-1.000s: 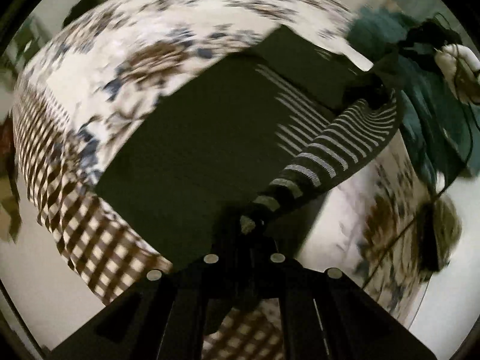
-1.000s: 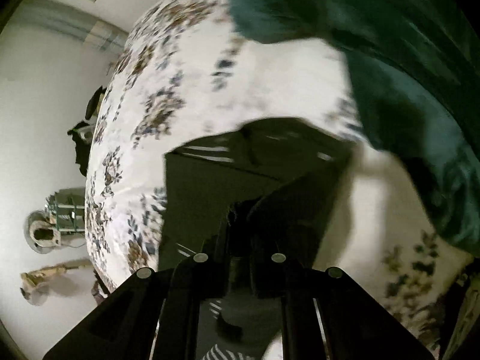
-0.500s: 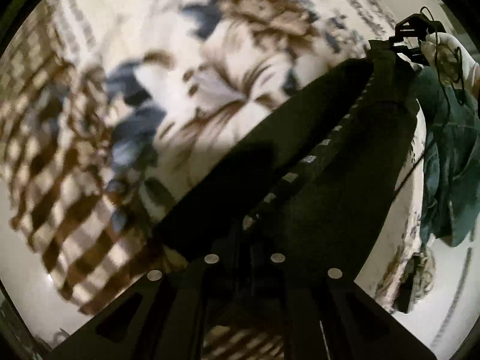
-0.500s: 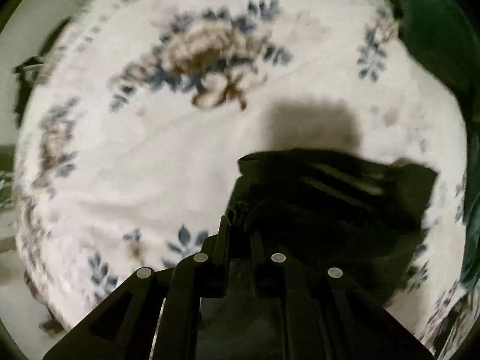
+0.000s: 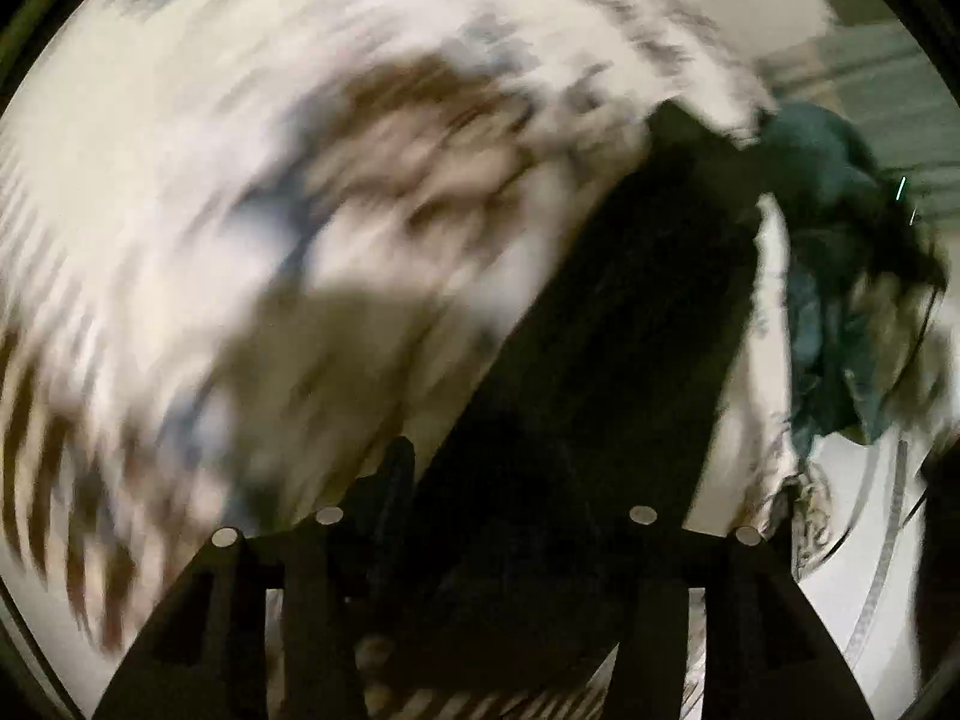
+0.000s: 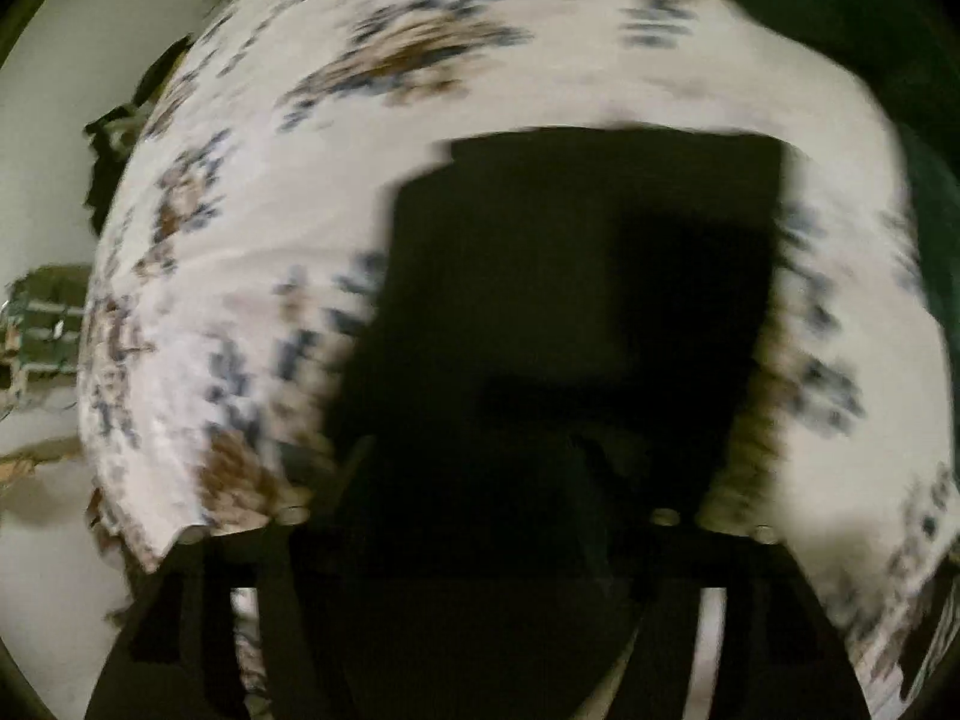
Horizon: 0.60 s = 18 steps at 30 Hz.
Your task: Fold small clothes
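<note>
Black folded garment (image 6: 576, 276) lies centre frame on the floral bedspread (image 6: 300, 192). Both the left gripper (image 5: 486, 516) and the right gripper (image 6: 480, 516) now look spread, holding nothing; half a second ago each pinched it. Best withdraw straight back, without snagging the fold.

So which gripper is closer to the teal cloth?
The right gripper, probably: teal cloth looms just to its right; from the left gripper it lies farther, beyond the dark garment.
</note>
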### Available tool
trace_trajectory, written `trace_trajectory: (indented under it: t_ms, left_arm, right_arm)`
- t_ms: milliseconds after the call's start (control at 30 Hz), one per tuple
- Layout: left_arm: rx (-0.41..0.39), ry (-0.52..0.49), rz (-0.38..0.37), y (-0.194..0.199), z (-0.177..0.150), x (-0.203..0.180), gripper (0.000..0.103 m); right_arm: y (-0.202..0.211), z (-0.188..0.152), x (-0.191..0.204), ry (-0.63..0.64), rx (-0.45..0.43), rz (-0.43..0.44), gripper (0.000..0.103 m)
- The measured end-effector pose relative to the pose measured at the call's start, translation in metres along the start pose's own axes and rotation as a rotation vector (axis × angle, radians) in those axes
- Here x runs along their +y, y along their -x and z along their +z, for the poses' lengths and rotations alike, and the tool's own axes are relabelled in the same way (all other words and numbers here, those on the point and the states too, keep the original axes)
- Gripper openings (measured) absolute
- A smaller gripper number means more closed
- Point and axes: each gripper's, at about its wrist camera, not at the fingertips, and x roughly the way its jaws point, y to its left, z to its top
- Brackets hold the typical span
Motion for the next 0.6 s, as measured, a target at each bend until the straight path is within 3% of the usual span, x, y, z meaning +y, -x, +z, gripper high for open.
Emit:
trace_trajectory:
  t_ms: [67, 200, 333, 400, 467, 500, 533, 600]
  left_arm:
    - [-0.039, -0.052, -0.053, -0.012, 0.052, -0.031, 0.051]
    - [-0.062, -0.189, -0.074, -0.058, 0.152, -0.102, 0.054]
    - [0.014, -0.256, -0.072, -0.129, 0.231, -0.157, 0.054]
    - [0.060, -0.274, -0.015, -0.164, 0.252, -0.175, 0.051]
    - [0.055, -0.299, 0.015, -0.185, 0.260, -0.190, 0.013]
    - [0.045, -0.324, 0.051, -0.187, 0.261, -0.196, 0.006]
    - [0.013, -0.343, 0.065, -0.182, 0.261, -0.199, 0.006]
    - [-0.033, -0.368, 0.074, -0.173, 0.261, -0.197, 0.006]
  right_arm:
    - [0.000, -0.001, -0.049, -0.095, -0.025, -0.026, 0.076]
    - [-0.014, 0.019, -0.120, -0.293, -0.097, 0.040, 0.076]
    - [-0.044, 0.047, -0.154, -0.409, -0.117, 0.154, 0.076]
    - [-0.061, 0.056, -0.164, -0.437, -0.109, 0.164, 0.076]
    - [-0.070, 0.059, -0.169, -0.451, -0.119, 0.200, 0.060]
    - [-0.072, 0.059, -0.168, -0.446, -0.122, 0.184, 0.033]
    - [-0.069, 0.057, -0.171, -0.446, -0.138, 0.163, 0.022]
    - [-0.063, 0.051, -0.180, -0.463, -0.183, 0.193, 0.018]
